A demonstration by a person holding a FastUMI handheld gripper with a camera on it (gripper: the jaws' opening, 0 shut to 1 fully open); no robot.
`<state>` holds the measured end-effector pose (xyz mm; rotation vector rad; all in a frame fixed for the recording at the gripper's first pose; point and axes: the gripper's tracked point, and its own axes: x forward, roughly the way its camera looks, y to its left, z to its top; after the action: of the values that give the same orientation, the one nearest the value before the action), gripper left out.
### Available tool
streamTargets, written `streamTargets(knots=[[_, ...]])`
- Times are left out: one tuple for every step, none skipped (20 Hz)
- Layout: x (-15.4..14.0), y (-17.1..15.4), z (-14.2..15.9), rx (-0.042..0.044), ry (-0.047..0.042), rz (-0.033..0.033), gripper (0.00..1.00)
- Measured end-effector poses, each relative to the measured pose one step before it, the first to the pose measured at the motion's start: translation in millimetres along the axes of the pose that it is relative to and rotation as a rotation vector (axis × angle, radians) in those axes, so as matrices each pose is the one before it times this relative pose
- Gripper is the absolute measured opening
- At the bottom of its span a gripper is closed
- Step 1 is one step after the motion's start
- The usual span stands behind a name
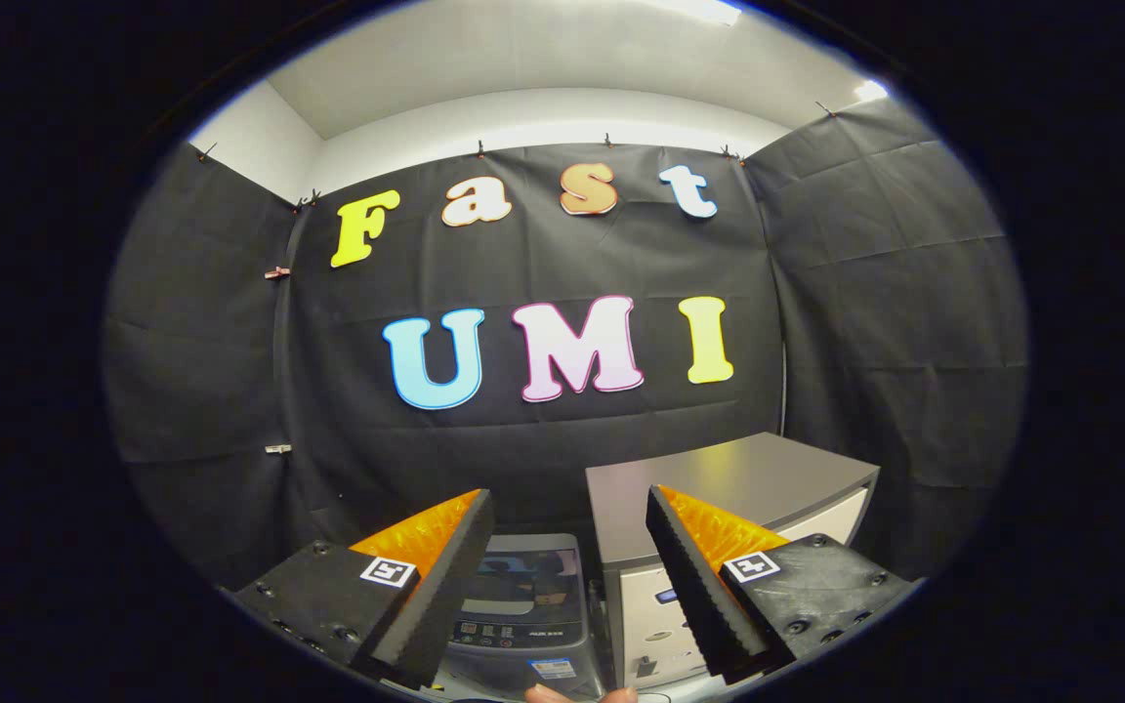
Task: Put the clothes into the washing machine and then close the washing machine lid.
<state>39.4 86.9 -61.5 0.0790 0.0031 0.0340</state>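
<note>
- Two fingers of the gripper [570,508] are seen spread well apart, with nothing held between them; the jaws stand open.
- Left of the left finger [440,576], open room is bounded by the creased black cloth wall [201,371], which is hung by small clips from its top edge.
- Between the fingers, low and just beyond them, the washing machine [523,610] is seen from above: a small grey top-loading unit with a dark glossy lid [523,571] lying flat across its top and a strip of buttons along its near edge.
- Whether anything lies inside the machine cannot be told, as the lid covers it.
- At the near edge, below the machine, fingertips of a person's hand [577,694] are just seen.
- Just beside the machine's right side, a taller cabinet [719,483] is placed, with a flat grey top and a pale front; its front corner is partly hidden by the right finger [694,581].
- Beyond the cabinet and to its right, more black cloth wall closes the booth, with a narrow gap left at the cabinet's far edge.
</note>
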Motion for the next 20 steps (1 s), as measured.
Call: streamTargets(knots=[[-3.59, -7.31, -0.73, -0.0063, -0.00414, -0.01522, 0.99], [-4.48, -3.88, 1.2, -0.00349, -0.00336, -0.00847, 0.99], [-1.47, -3.67, -2.12, -0.00307, 0.00438, -0.00625, 0.99], [-0.11, -3.8, -3.79, 0.0001, 0.00769, -0.00394, 0.99], [-0.35, -2.88, -3.85, 0.00201, 0.0109, -0.00298, 0.99], [0.07, -1.58, -3.99, 0.00218, 0.0101, 0.00143, 0.99], [-0.32, -0.6, -2.61, 0.00281, 0.00748, 0.00325, 0.99], [1.1, -0.73, -2.27, 0.00149, 0.00542, 0.00078, 0.99], [0.22, -0.79, -0.23, 0.00049, 0.00088, -0.00126, 0.99], [-1.73, -1.76, 1.1, 0.00055, -0.00293, -0.00085, 0.99], [-0.76, -0.09, 0.69, -0.00047, -0.00265, 0.00133, 0.99], [-1.08, -0.24, 1.54, -0.00013, -0.00554, 0.00056, 0.99], [0.04, -0.16, 1.6, -0.00088, -0.00526, -0.00106, 0.99], [-1.19, -0.53, 0.63, -0.00423, -0.00363, -0.00195, 0.99], [-0.47, 0.29, -0.46, -0.00458, -0.00192, -0.00184, 0.99], [-0.11, -0.78, -1.03, -0.00629, 0.00128, -0.00156, 0.99], [-0.16, 0.59, -0.75, -0.00602, 0.00091, 0.00252, 0.99], [-0.18, 0.45, -0.52, -0.00386, 0.00118, 0.00006, 0.99], [-0.55, -0.91, 0.17, 0.00034, -0.00046, -0.00106, 0.99], [-0.31, -0.24, 0.22, 0.00233, 0.00053, 0.00027, 0.99]])
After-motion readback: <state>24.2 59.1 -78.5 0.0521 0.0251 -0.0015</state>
